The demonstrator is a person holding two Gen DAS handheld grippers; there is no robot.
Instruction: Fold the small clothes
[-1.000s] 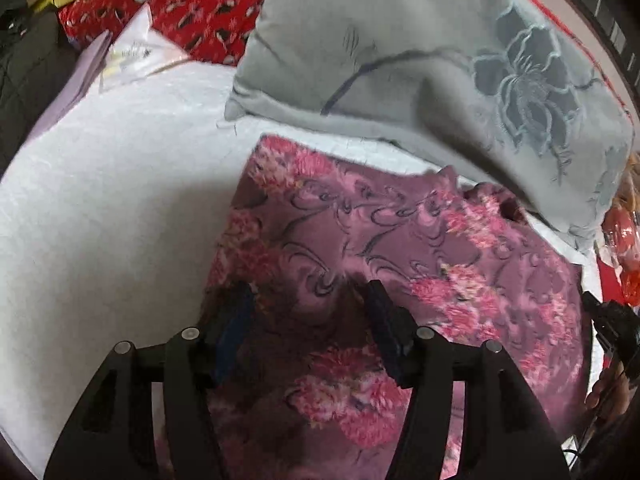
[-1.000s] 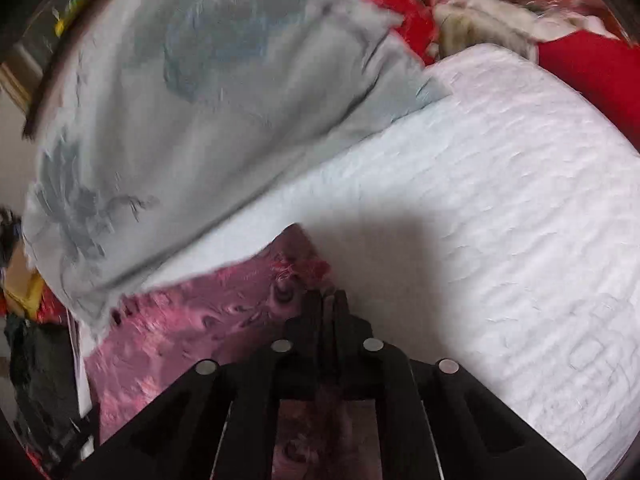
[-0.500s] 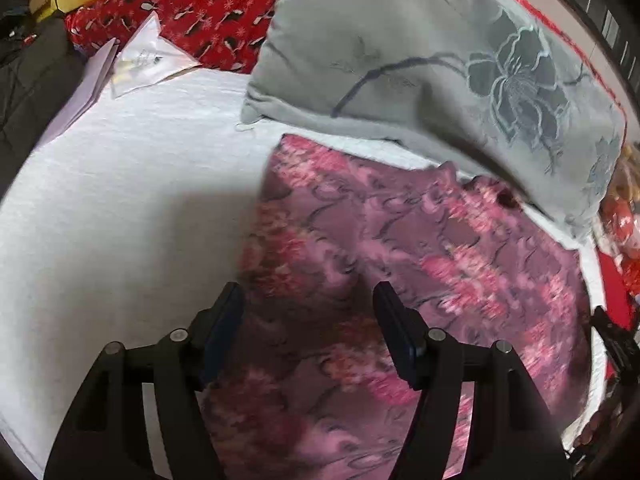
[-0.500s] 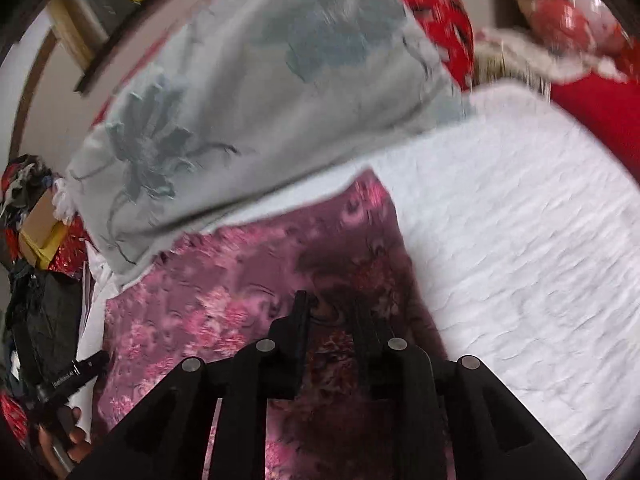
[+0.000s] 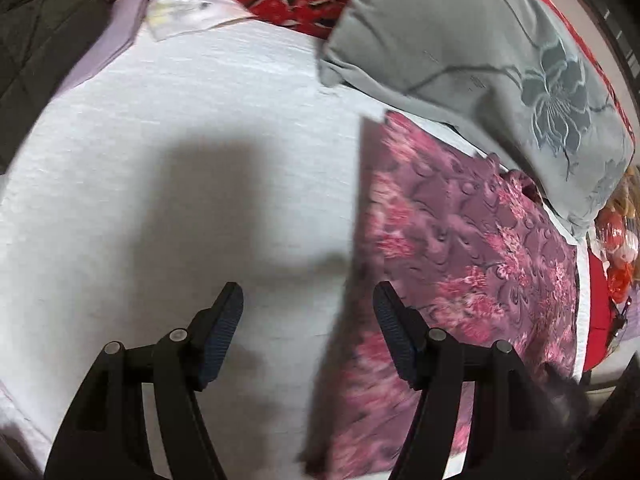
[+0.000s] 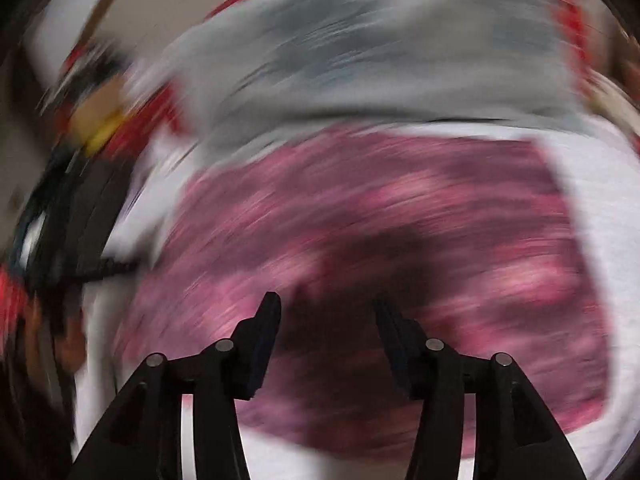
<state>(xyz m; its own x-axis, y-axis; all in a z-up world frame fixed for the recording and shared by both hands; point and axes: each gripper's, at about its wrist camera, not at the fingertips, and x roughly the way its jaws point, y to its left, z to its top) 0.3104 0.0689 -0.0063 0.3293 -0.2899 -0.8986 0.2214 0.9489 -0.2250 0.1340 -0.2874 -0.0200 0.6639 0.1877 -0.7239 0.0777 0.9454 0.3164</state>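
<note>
The floral purple garment [image 5: 472, 264] lies flat on the white bed [image 5: 200, 168], against the grey pillow [image 5: 480, 52]. The left gripper [image 5: 308, 320] is apart and empty; the right gripper [image 6: 326, 320] (blurred view) is opening, nothing between.

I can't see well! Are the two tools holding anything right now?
Left tool: open, holding nothing.
Right tool: jaws opening, nothing between them, above the purple floral cloth.
</note>
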